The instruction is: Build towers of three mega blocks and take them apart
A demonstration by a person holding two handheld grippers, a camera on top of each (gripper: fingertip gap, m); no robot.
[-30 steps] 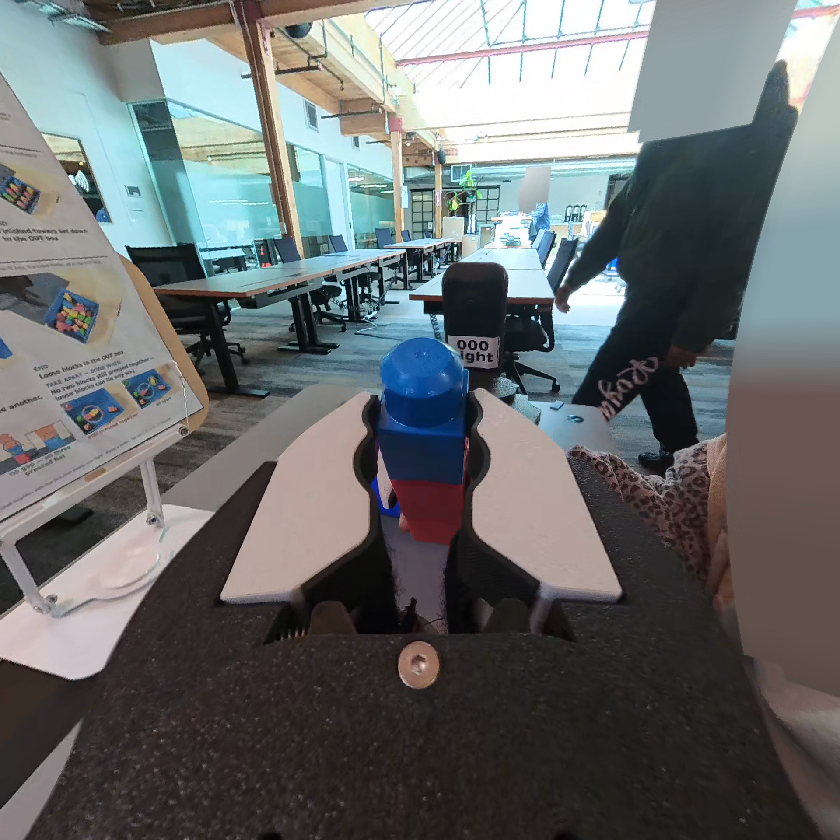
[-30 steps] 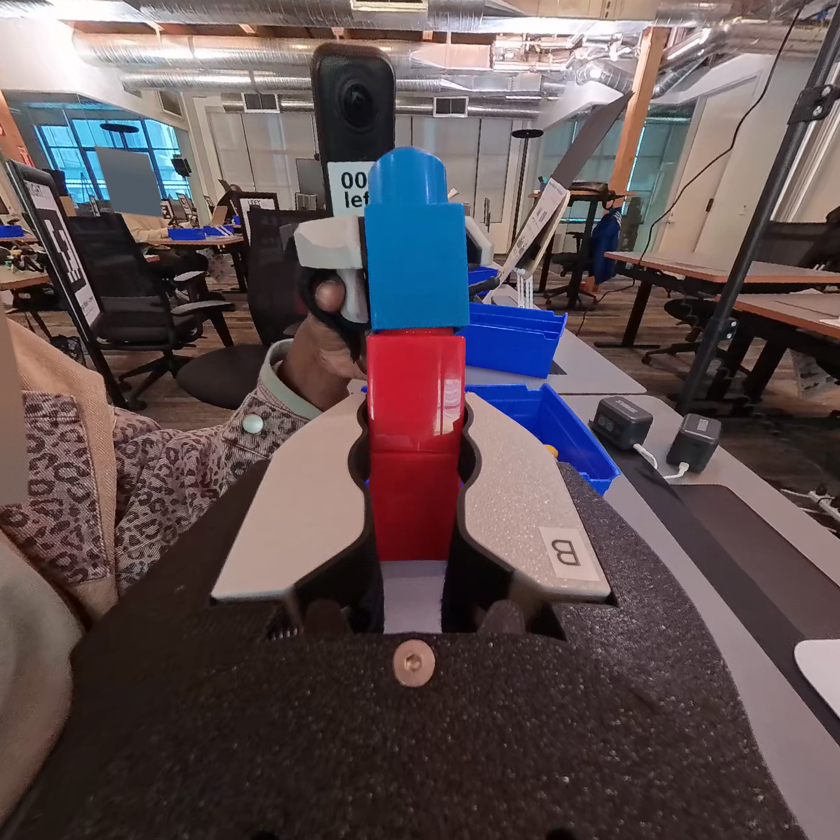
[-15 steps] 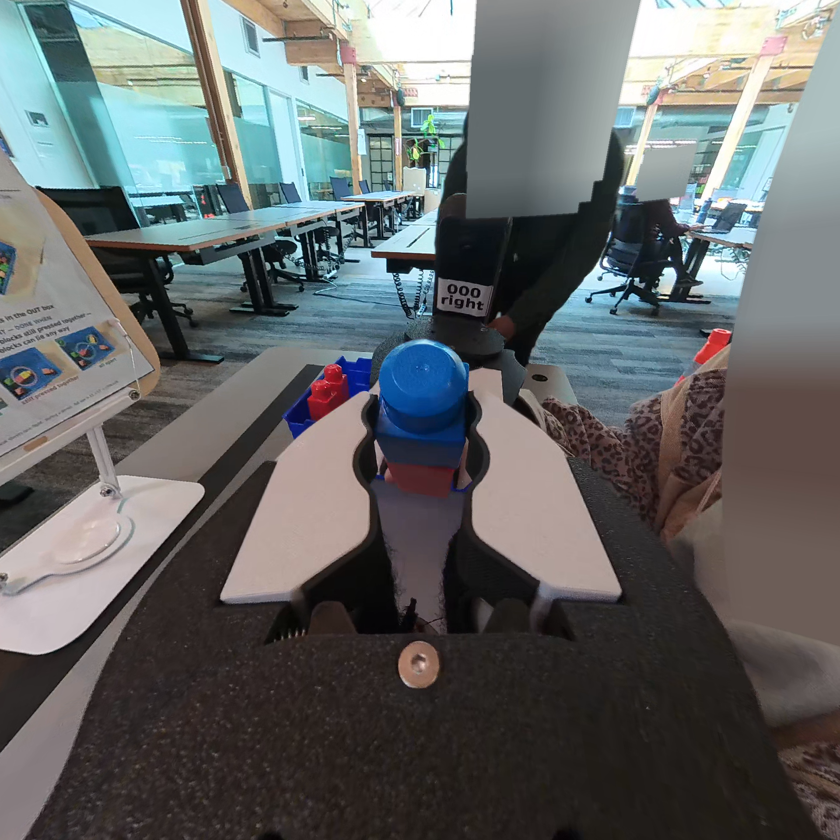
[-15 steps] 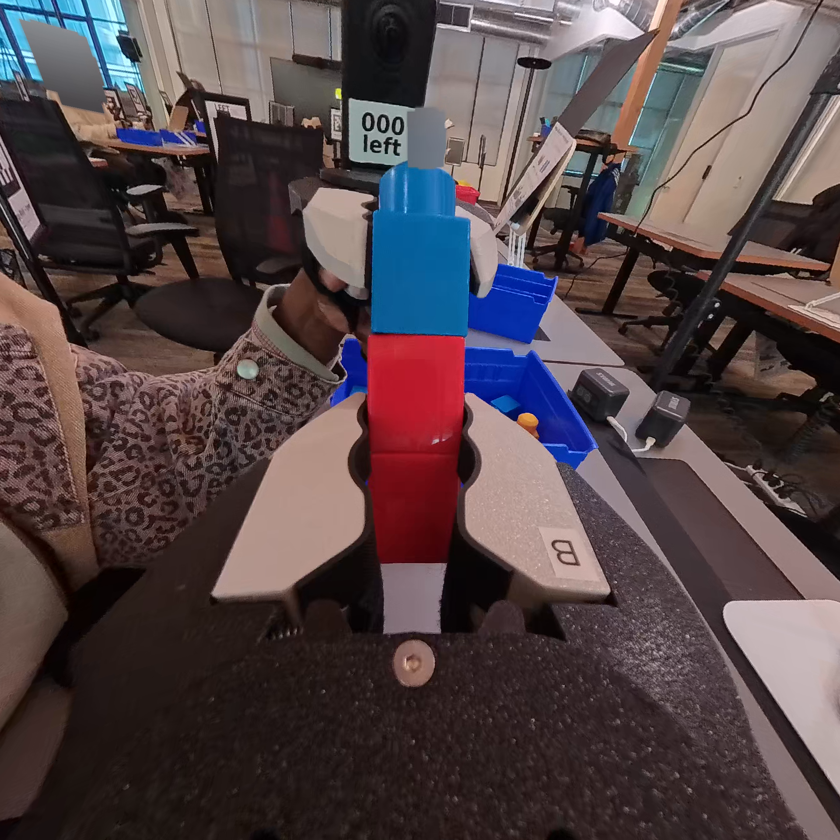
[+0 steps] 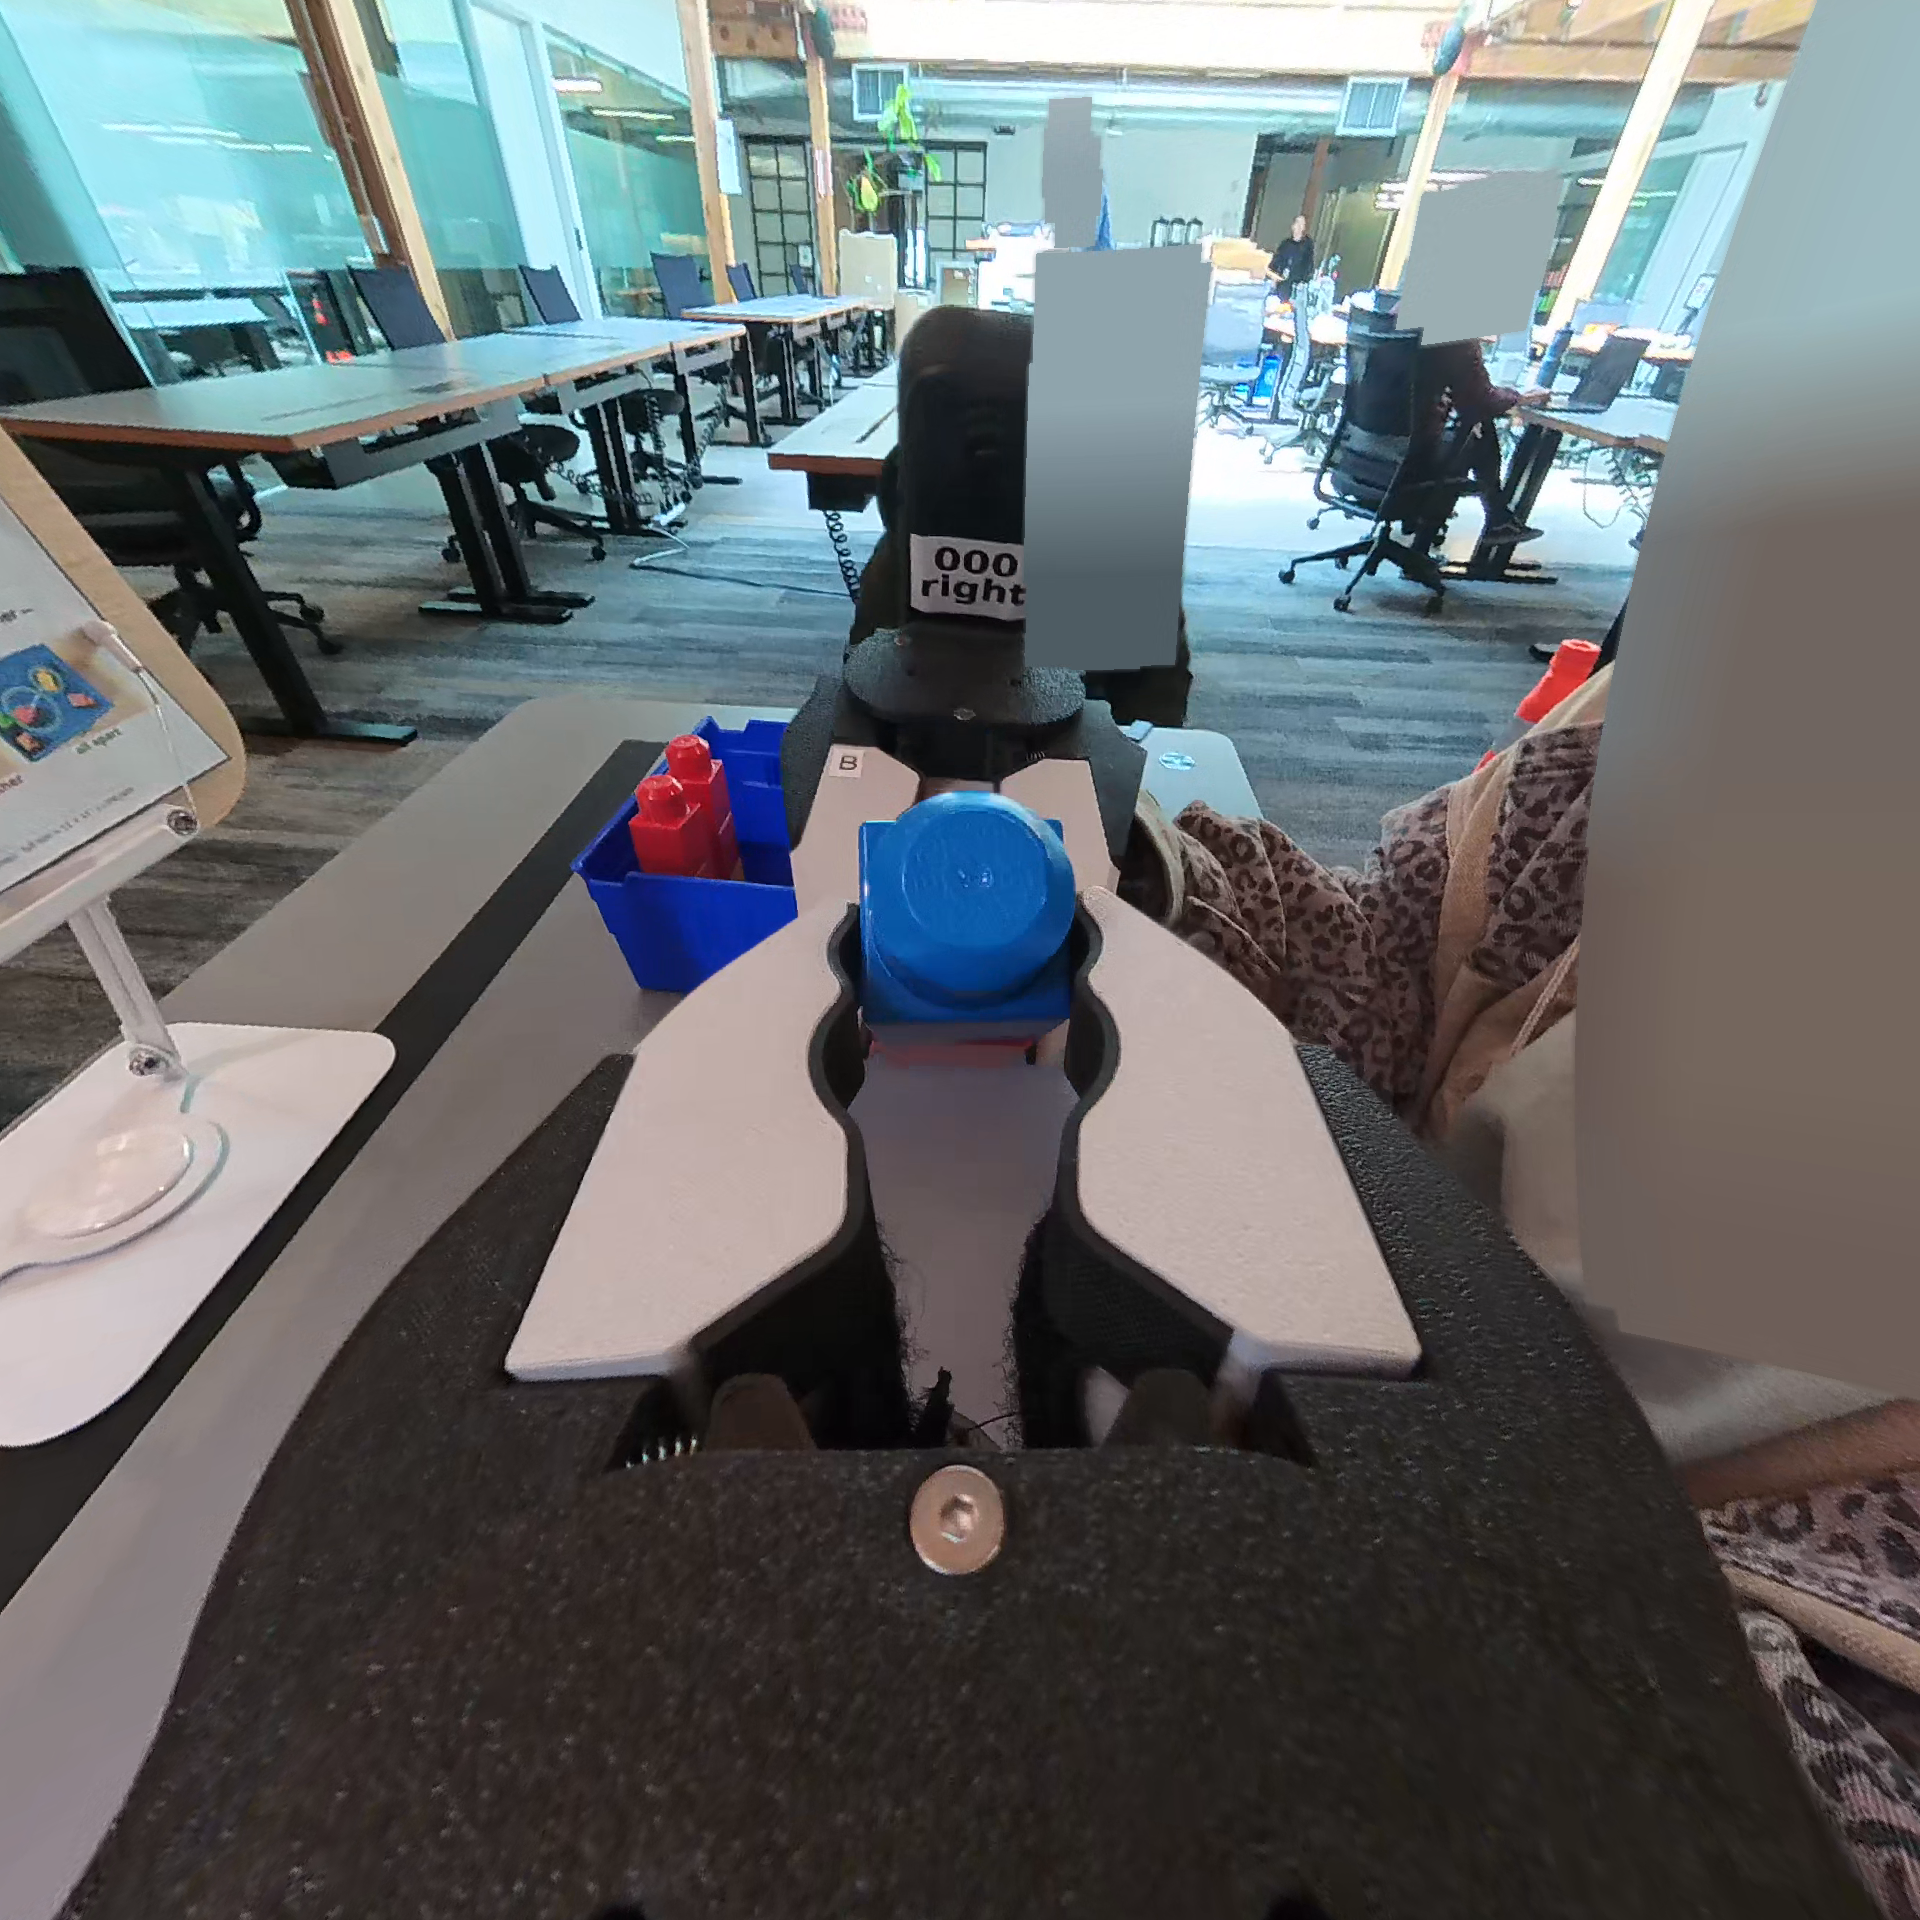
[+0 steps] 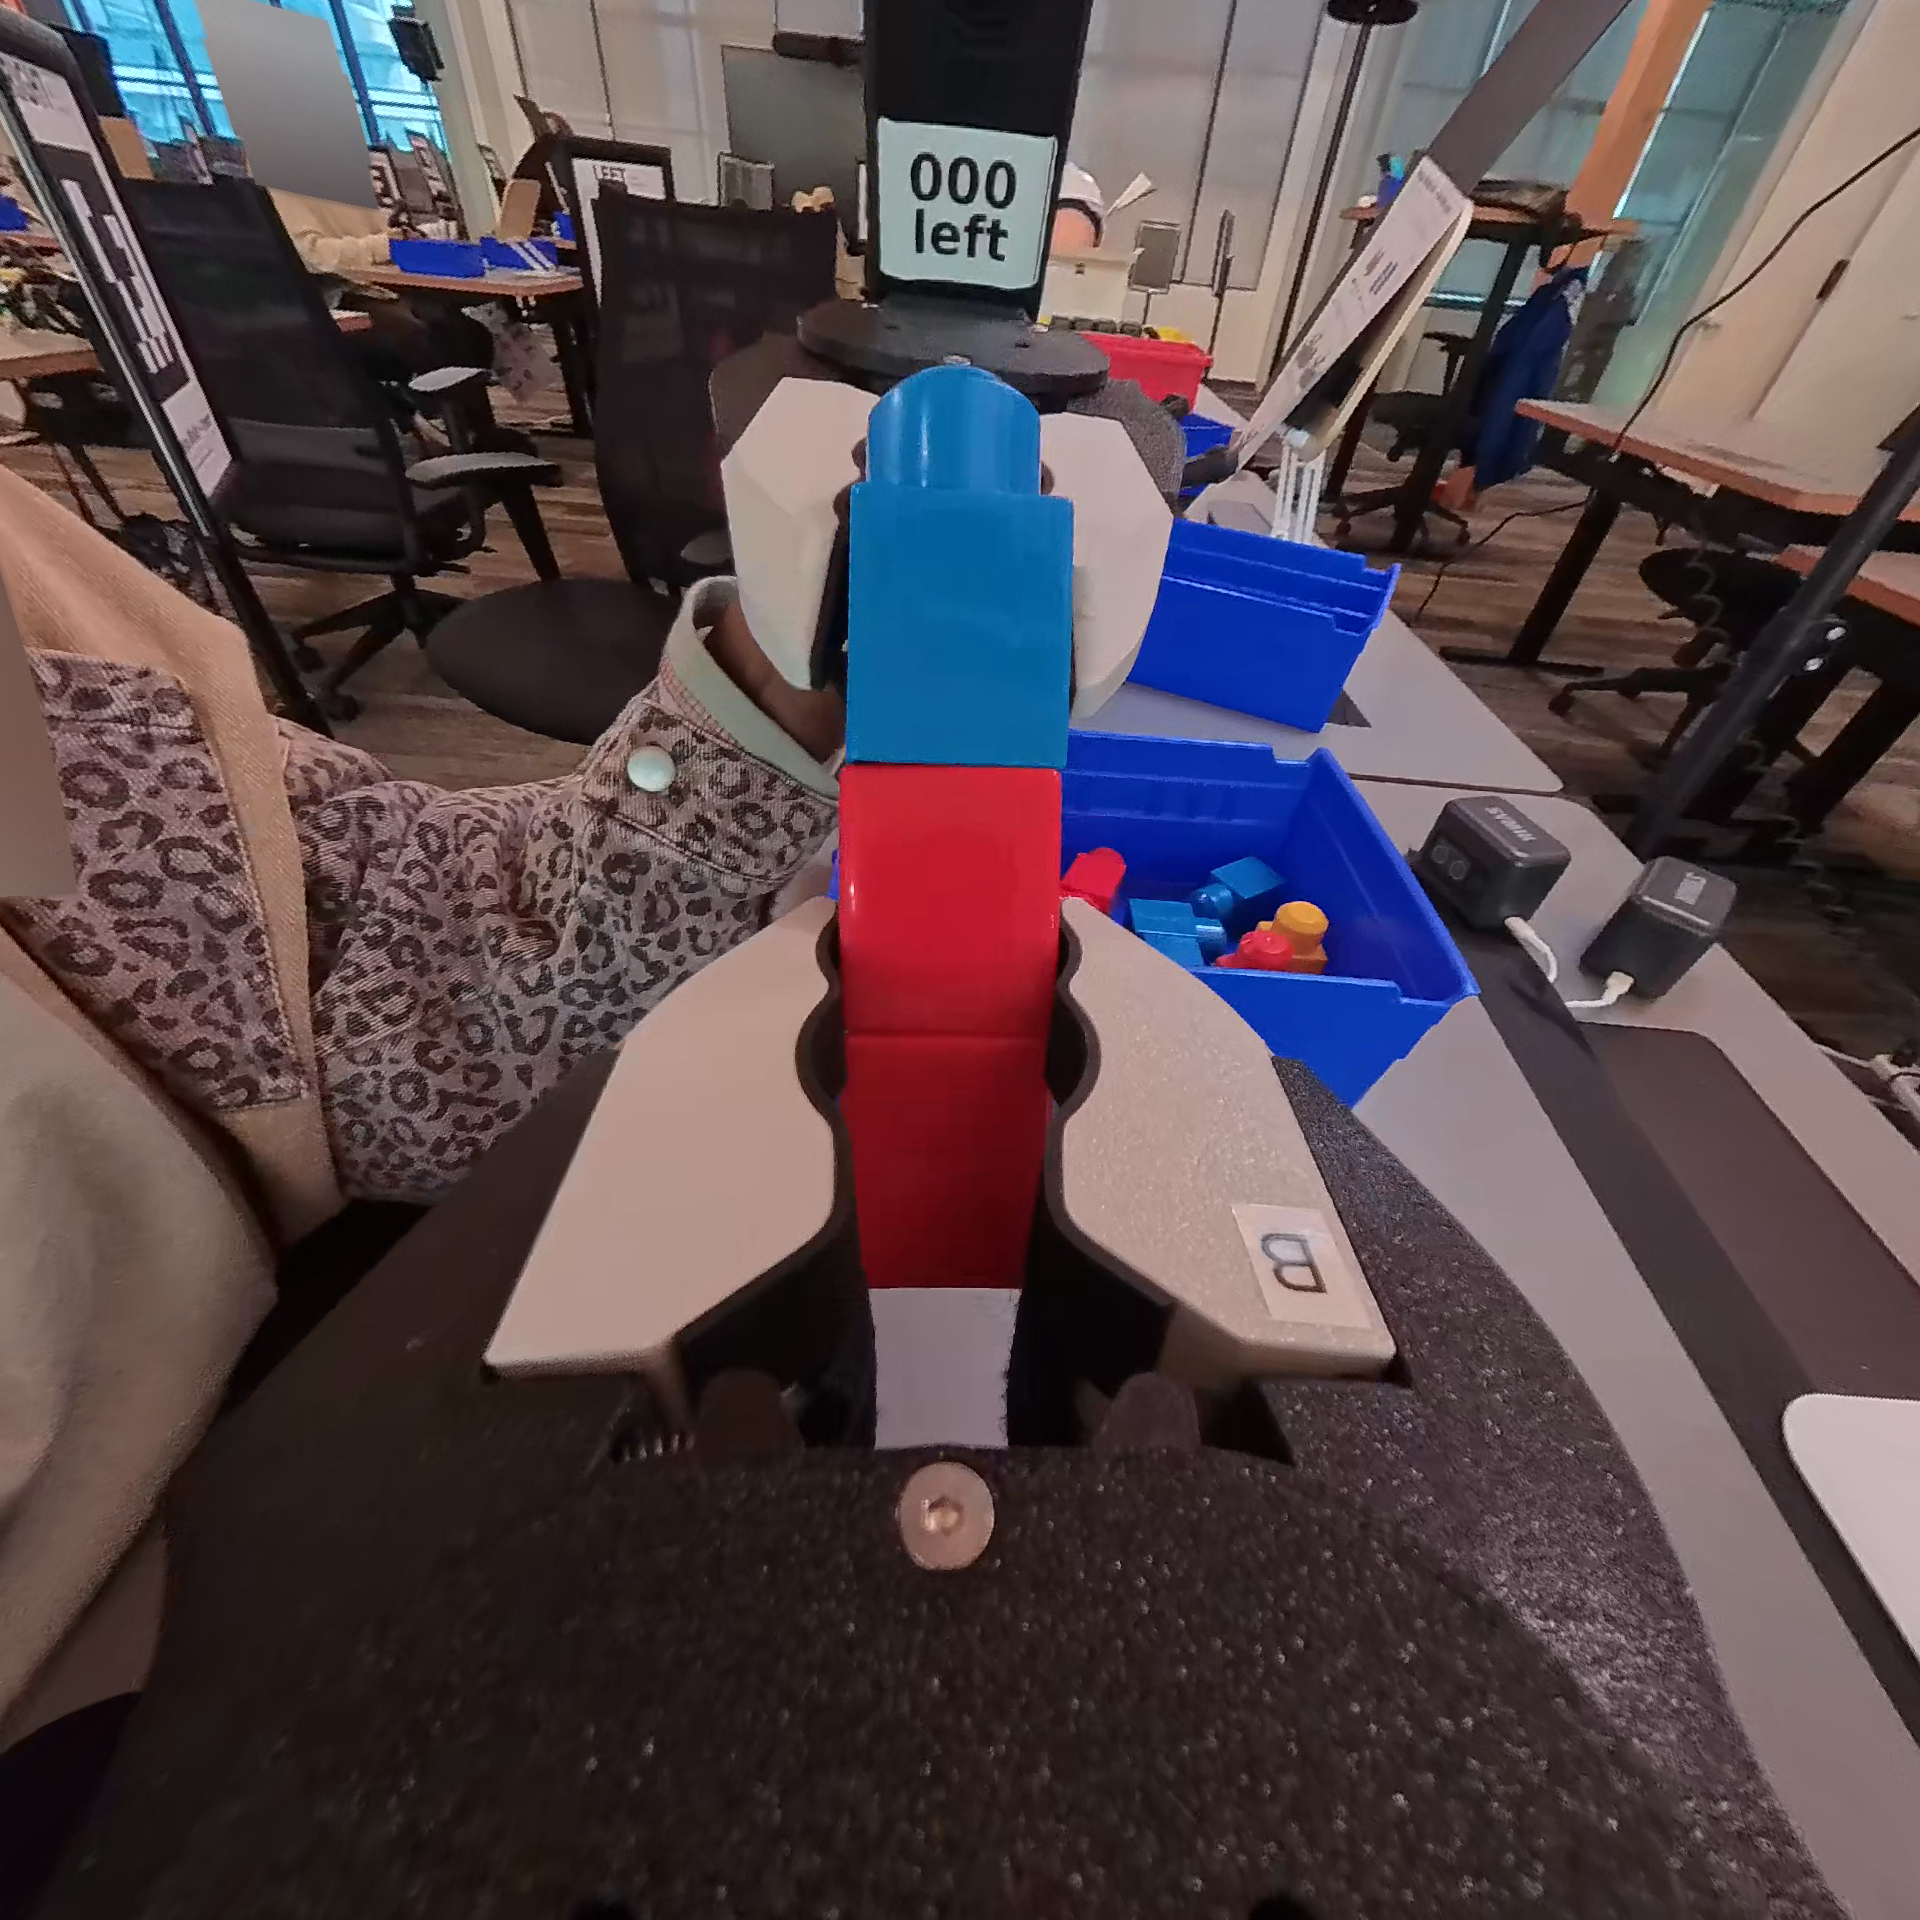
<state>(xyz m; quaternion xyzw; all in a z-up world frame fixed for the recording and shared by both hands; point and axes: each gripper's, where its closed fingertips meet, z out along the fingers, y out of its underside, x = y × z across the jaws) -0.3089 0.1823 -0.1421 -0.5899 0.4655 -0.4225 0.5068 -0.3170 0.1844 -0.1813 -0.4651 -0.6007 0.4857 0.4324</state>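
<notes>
Grey tabletop (image 6: 1455,1164) runs forward under both tools in an open office of desks and chairs.

Nearest in the right wrist view, the right tool (image 6: 948,997) is clamped on the red blocks (image 6: 945,997), two stacked, the seam between them sitting inside the jaws. Above them the blue block (image 6: 958,623) caps the three-block tower, and the left tool (image 6: 951,561) pinches that blue block from the far side, its pale fingers (image 6: 784,561) on both flanks. So each tool holds one end of the same tower, in the air over the tabletop. The tower's long axis runs straight from one tool to the other.

In the left wrist view that axis points almost at the camera: the blue block (image 5: 961,925) shows its round stud end-on between the closed left tool (image 5: 961,987), only a sliver of red beneath, the right tool (image 5: 961,800) directly behind. Any pull to separate, or push to seat, must, I judge, go along this line; a sideways tilt would lever the stud.

Beyond, a blue bin (image 6: 1299,935) holds loose blocks beside the tower; another blue bin (image 6: 1262,623) stands farther back. A sign stand (image 5: 94,810) sits at left.

Compared with a second ago, the tower has tipped from upright in the left view to end-on, and a walking person has gone from view.
</notes>
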